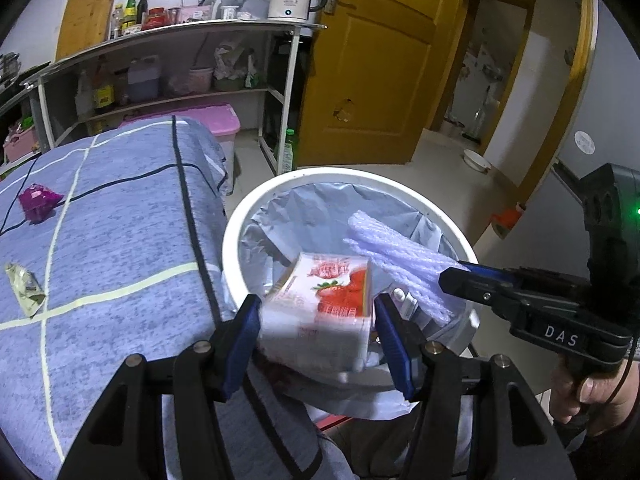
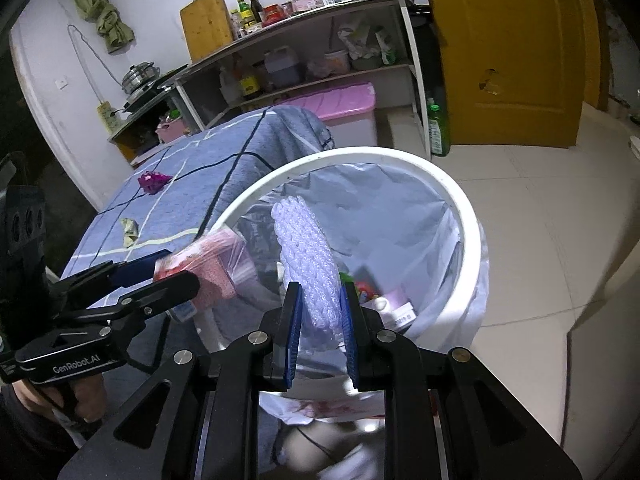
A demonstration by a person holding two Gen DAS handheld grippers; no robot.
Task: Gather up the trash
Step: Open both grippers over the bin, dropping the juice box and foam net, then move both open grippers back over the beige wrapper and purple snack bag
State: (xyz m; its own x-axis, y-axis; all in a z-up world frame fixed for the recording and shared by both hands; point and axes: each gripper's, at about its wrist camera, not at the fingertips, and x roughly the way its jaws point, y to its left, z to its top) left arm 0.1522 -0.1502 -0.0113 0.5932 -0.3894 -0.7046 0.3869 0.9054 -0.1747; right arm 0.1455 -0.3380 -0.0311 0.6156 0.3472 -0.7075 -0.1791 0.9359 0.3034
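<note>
My left gripper (image 1: 316, 312) is shut on a strawberry milk carton (image 1: 320, 304), held over the near rim of the white trash bin (image 1: 240, 216); the carton looks blurred in the right wrist view (image 2: 208, 268). My right gripper (image 2: 320, 312) is shut on a white foam net sleeve (image 2: 308, 256), held over the bin (image 2: 468, 216); the sleeve also shows in the left wrist view (image 1: 396, 256). The bin has a grey liner and some trash at the bottom. A purple wrapper (image 1: 38, 200) and a crumpled pale wrapper (image 1: 26, 288) lie on the blue-covered table (image 1: 120, 240).
A metal shelf (image 1: 180, 40) with bottles, a kettle and containers stands behind the table. A pink-lidded box (image 1: 216, 120) sits on the floor by it. A yellow door (image 1: 380, 60) is beyond the bin. A green bottle (image 2: 438, 128) stands by the shelf leg.
</note>
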